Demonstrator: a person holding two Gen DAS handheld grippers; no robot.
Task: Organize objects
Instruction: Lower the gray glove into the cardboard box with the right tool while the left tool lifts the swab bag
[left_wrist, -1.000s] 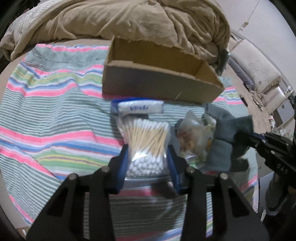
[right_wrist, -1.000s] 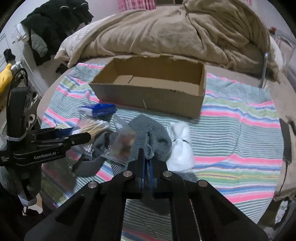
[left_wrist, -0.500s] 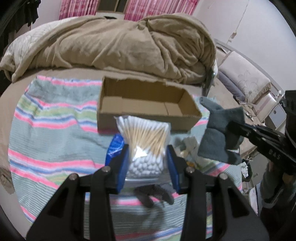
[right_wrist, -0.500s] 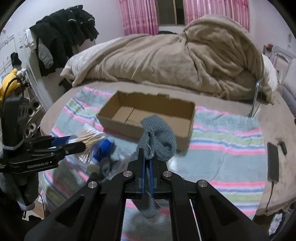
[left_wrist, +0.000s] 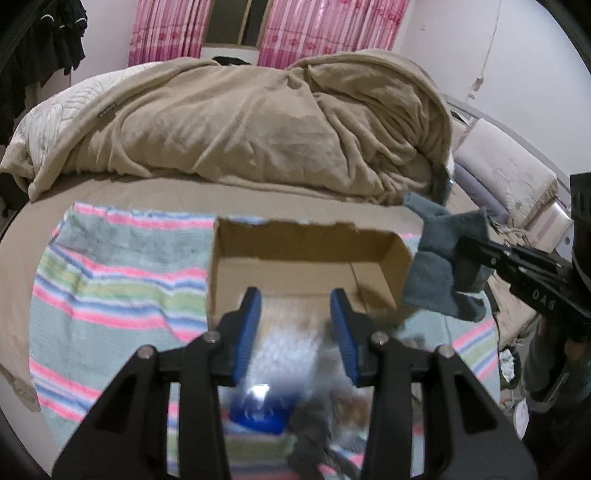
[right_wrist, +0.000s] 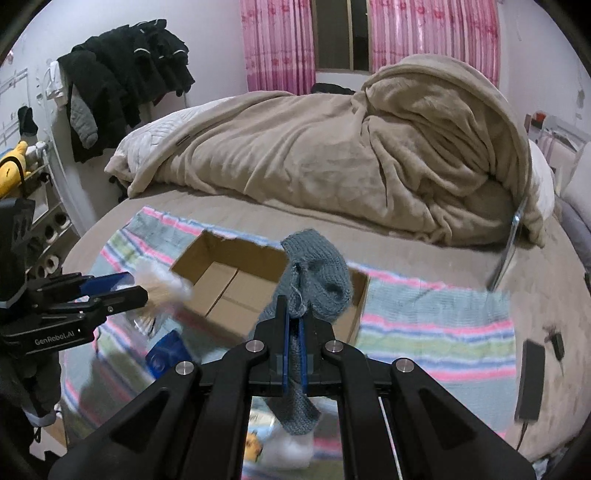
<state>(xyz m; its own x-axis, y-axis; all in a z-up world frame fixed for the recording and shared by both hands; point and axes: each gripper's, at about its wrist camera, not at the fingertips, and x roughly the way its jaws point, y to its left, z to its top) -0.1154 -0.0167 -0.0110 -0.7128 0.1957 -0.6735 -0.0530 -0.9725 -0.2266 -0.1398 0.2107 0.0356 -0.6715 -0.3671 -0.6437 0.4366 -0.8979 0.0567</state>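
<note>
My left gripper (left_wrist: 295, 306) is shut on a clear bag of cotton swabs (left_wrist: 291, 343), blurred by motion, held above the near wall of an empty open cardboard box (left_wrist: 306, 258). The bag also shows in the right wrist view (right_wrist: 162, 284) at the box's left corner. My right gripper (right_wrist: 293, 321) is shut on a grey-blue knitted sock (right_wrist: 317, 284) and holds it in the air near the box (right_wrist: 229, 280). The sock shows in the left wrist view (left_wrist: 443, 254) at the box's right end.
The box stands on a striped cloth (left_wrist: 110, 288) on a bed. A heaped beige blanket (left_wrist: 240, 122) lies behind it. A blue pack (right_wrist: 166, 354), a white sock (right_wrist: 288, 450) and other small items lie below. A black phone (right_wrist: 532, 380) lies at the right.
Both grippers have risen from the cloth with their loads and moved toward the box. The swab bag now hangs over the box's near wall; the sock is level with the box.
</note>
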